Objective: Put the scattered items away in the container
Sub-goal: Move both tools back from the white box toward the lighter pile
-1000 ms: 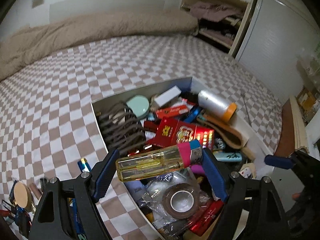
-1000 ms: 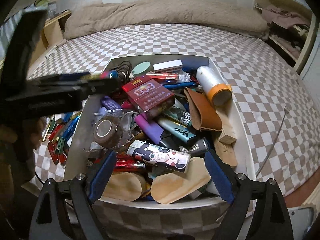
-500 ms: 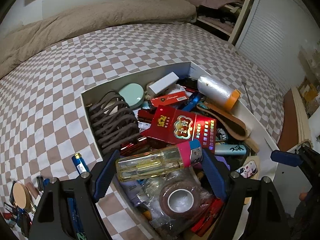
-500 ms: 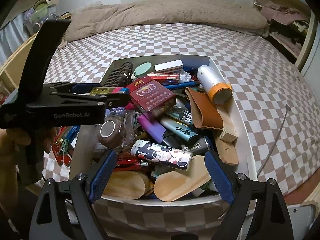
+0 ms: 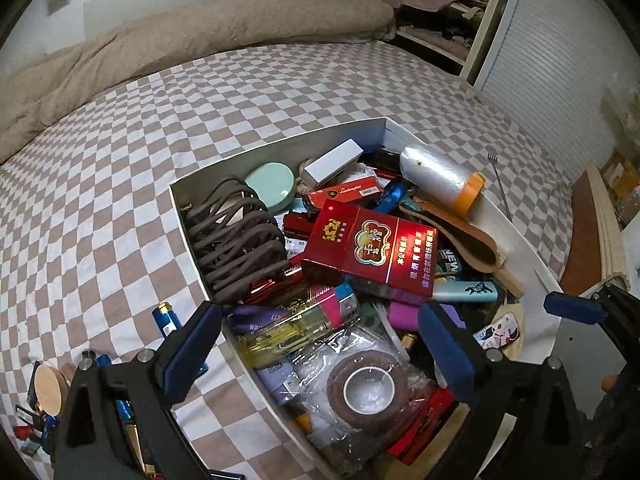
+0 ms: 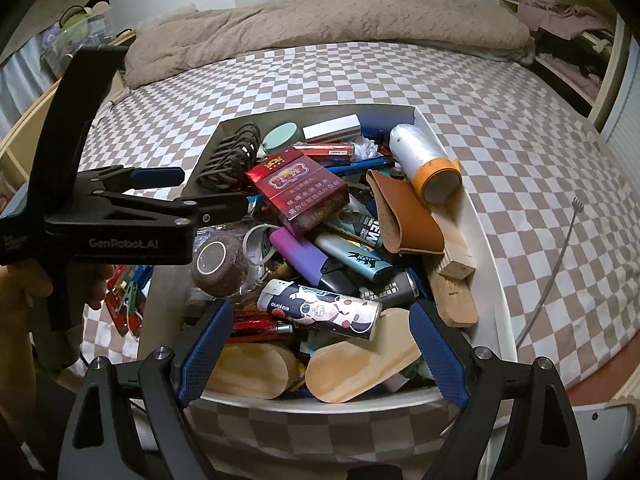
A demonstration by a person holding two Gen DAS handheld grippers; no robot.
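— Dropped, has it? The yellow screwdriver [image 5: 298, 330] was clamped in the left gripper [image 5: 320, 344]; it now lies in the white box [image 5: 276, 148], near-left, beside the tape roll [image 5: 366, 386].
— Yes. Left jaws spread, released. Right gripper [image 6: 320, 344] also spread wide, holding nothing, at the box's near rim.

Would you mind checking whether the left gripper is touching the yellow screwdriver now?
Apart. In the left wrist view the left gripper has its jaws spread wide, and the yellow screwdriver lies in the box with clear gaps to both pads.
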